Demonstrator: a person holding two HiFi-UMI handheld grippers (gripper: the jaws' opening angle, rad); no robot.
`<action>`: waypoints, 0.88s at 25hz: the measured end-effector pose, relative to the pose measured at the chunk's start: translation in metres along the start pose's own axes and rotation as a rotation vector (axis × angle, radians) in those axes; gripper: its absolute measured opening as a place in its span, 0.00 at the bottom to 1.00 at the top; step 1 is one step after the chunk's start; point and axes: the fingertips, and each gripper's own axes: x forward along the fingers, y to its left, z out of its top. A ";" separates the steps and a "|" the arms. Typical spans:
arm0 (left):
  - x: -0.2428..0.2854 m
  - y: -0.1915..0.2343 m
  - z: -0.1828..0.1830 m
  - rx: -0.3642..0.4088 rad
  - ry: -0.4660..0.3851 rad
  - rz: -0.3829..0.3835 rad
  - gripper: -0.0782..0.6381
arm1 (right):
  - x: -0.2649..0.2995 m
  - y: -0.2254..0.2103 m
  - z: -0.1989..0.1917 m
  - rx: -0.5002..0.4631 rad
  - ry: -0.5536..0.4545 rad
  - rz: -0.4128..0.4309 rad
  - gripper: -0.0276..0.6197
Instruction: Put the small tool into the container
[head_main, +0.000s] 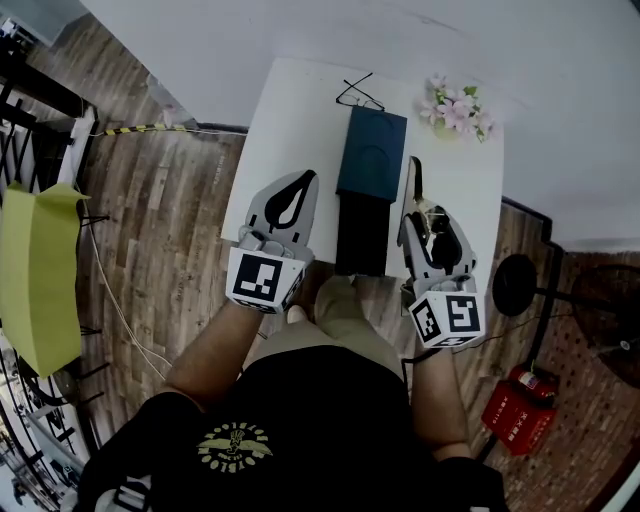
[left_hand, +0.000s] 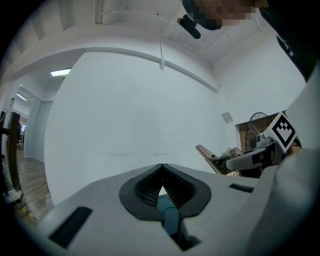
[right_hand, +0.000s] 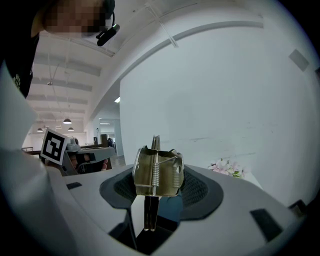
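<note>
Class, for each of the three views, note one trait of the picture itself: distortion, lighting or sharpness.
Head view: even, soft light on the table, no glare. Left gripper view: fisheye, black corners, flat white wall. Right gripper view: fisheye too; tool sharp, lamps glow at left.

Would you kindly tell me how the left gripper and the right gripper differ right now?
The left gripper has its jaw tips together, gripping nothing; the right gripper is clamped on a brass-coloured spring tool. In the head view, the left gripper sits left of the dark teal container, the right gripper to its right. Both point forward, toward the white wall.
</note>
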 end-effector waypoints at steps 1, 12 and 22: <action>0.003 0.001 -0.004 -0.004 0.007 0.003 0.12 | 0.002 -0.002 -0.004 0.006 0.008 0.003 0.39; 0.023 -0.001 -0.059 -0.051 0.091 0.012 0.12 | 0.021 -0.012 -0.066 0.098 0.112 0.034 0.39; 0.029 -0.003 -0.106 -0.088 0.141 0.021 0.12 | 0.043 -0.016 -0.109 0.143 0.184 0.067 0.39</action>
